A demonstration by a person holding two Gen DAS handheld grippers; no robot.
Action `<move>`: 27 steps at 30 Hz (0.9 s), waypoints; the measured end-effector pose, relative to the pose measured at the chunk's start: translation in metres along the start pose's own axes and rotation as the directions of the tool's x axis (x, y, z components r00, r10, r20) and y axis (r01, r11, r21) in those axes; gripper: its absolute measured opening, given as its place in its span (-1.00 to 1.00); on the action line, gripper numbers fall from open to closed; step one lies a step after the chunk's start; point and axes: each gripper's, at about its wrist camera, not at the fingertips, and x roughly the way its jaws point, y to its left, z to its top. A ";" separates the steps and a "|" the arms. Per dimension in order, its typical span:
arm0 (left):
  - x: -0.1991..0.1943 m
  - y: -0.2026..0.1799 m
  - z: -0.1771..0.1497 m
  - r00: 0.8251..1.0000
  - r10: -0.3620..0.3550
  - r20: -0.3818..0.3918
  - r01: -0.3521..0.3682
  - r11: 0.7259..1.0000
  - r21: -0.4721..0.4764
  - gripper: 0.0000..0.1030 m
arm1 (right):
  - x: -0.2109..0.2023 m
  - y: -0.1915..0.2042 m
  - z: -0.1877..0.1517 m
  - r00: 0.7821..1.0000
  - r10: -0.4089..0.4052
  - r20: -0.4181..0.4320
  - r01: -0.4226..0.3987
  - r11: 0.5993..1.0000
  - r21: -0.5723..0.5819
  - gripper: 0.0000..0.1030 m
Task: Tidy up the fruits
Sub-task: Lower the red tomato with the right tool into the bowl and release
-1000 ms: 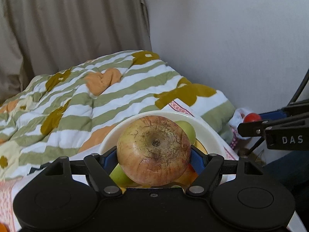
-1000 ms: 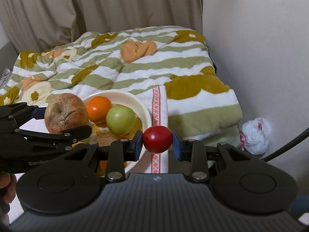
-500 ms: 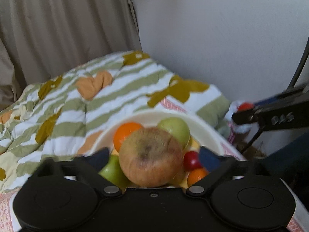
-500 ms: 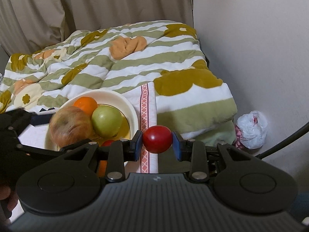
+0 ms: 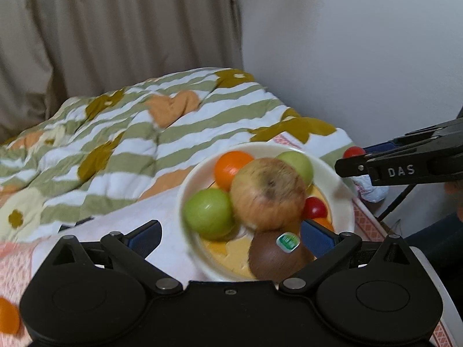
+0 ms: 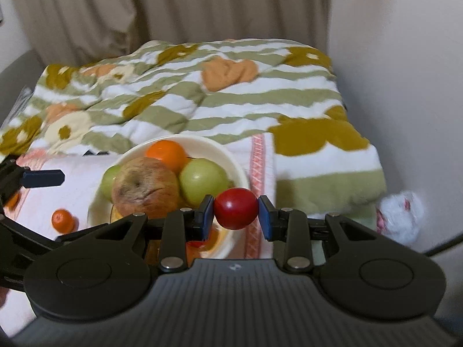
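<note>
A cream bowl (image 5: 344,193) (image 6: 234,162) on the cloth holds a big brownish apple (image 5: 267,192) (image 6: 144,186), two green fruits (image 5: 209,213) (image 6: 202,182), an orange (image 5: 231,164) (image 6: 166,151), a small red fruit (image 5: 314,207) and a brown kiwi with a sticker (image 5: 275,256). My left gripper (image 5: 230,235) is open and empty, its jaws wide at the bowl's near side. My right gripper (image 6: 235,214) is shut on a red tomato (image 6: 235,208) just above the bowl's right rim; it also shows in the left wrist view (image 5: 354,151).
A small orange (image 6: 62,219) lies on the white cloth left of the bowl; another one (image 5: 8,315) shows at the lower left edge. A striped green quilt (image 6: 231,107) lies behind. A wall is on the right, curtains behind, a white bag (image 6: 399,217) on the floor.
My left gripper has opened and let the big apple go into the bowl, then drawn back and to the left. The right gripper still holds the tomato by the bowl's rim.
</note>
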 end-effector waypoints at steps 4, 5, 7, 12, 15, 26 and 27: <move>-0.008 0.010 -0.007 1.000 0.018 -0.004 -0.019 0.999 -0.043 1.00 | 0.013 0.005 -0.001 0.999 0.034 0.010 -0.033 0.998 -0.057 -0.07; -0.009 0.012 -0.008 1.000 0.023 -0.004 -0.023 0.998 -0.051 1.00 | 0.016 0.005 -0.003 0.999 0.035 0.010 -0.034 0.997 -0.074 -0.06; -0.012 0.016 -0.011 0.999 0.033 -0.004 -0.033 0.997 -0.070 1.00 | 0.021 0.006 -0.006 0.999 0.037 0.010 -0.036 0.994 -0.100 -0.06; -0.018 0.024 -0.017 0.999 0.047 -0.014 -0.048 0.993 -0.108 1.00 | 0.024 0.007 -0.013 0.999 0.051 0.013 -0.049 0.990 -0.129 0.17; -0.026 0.026 -0.019 0.998 0.056 -0.007 -0.057 0.991 -0.125 1.00 | 0.013 0.008 -0.016 0.998 0.050 0.048 -0.043 0.990 -0.135 0.86; -0.056 0.021 -0.027 0.997 0.070 0.021 -0.065 0.984 -0.166 1.00 | -0.023 0.005 -0.022 0.997 0.033 0.072 -0.028 0.997 -0.078 1.00; -0.061 0.020 -0.027 0.997 0.072 0.027 -0.066 0.983 -0.171 1.00 | -0.028 0.007 -0.022 0.997 0.031 0.076 -0.025 0.997 -0.079 1.00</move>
